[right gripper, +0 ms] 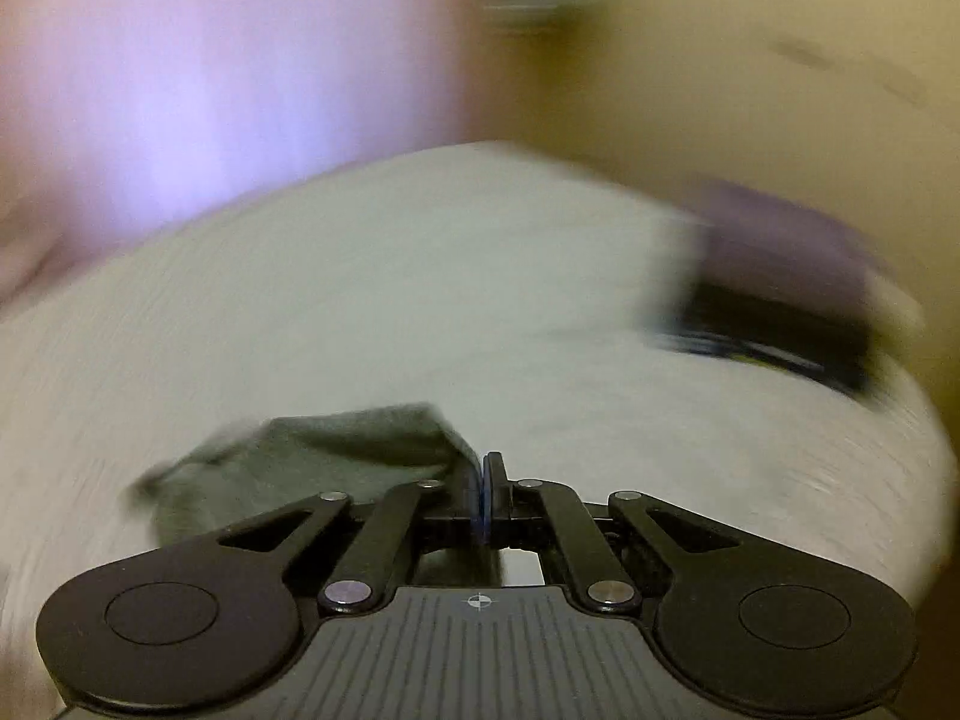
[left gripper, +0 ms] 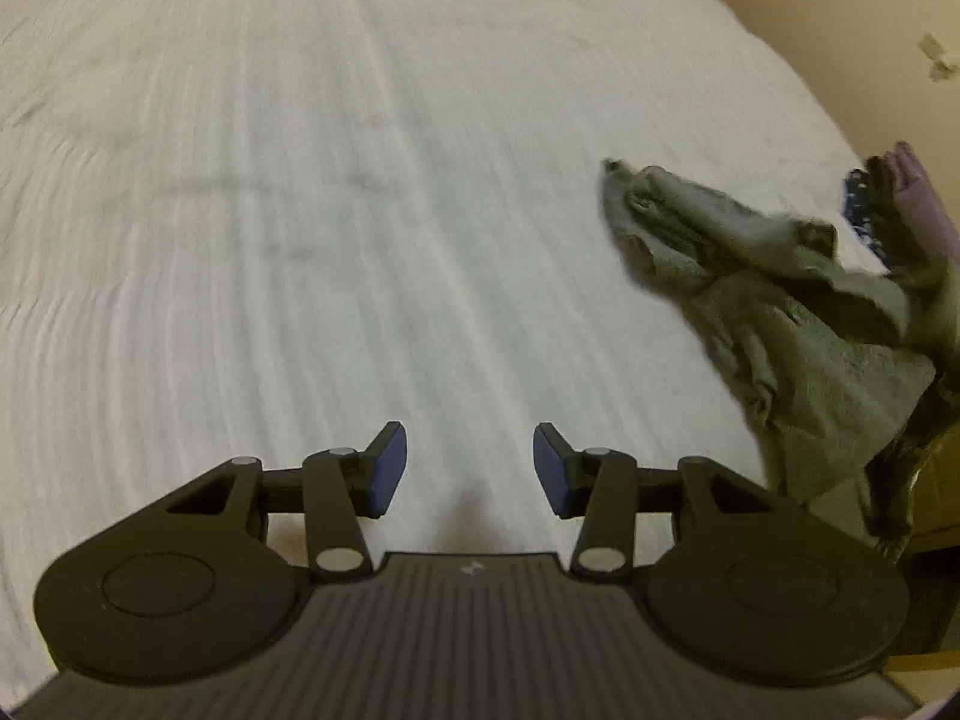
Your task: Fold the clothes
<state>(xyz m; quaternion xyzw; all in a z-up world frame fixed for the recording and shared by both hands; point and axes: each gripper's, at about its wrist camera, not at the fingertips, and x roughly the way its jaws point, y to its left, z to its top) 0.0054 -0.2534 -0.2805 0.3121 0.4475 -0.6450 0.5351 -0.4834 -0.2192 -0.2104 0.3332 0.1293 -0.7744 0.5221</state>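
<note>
At the bed's point(left gripper: 360, 180) right edge the soft, limp grey garment point(left gripper: 780, 324) hangs pinched in the right gripper's point(right gripper: 485, 492) clenched jaws; the left gripper point(left gripper: 470, 468), jaws released, should take a corner.

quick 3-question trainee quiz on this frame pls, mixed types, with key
1. True or false: the left gripper holds the grey garment.
2. What lies under the garment? A) wooden table B) white bed sheet C) carpet
3. Fill in: the right gripper is ____ on an edge of the garment.

Key
1. False. Its jaws stand apart over the white sheet with nothing between them; the garment lies to its right.
2. B.
3. Shut. In the right wrist view the pads meet at the garment's edge and the cloth trails off to the left. That view is blurred, so finer detail cannot be told.
</note>
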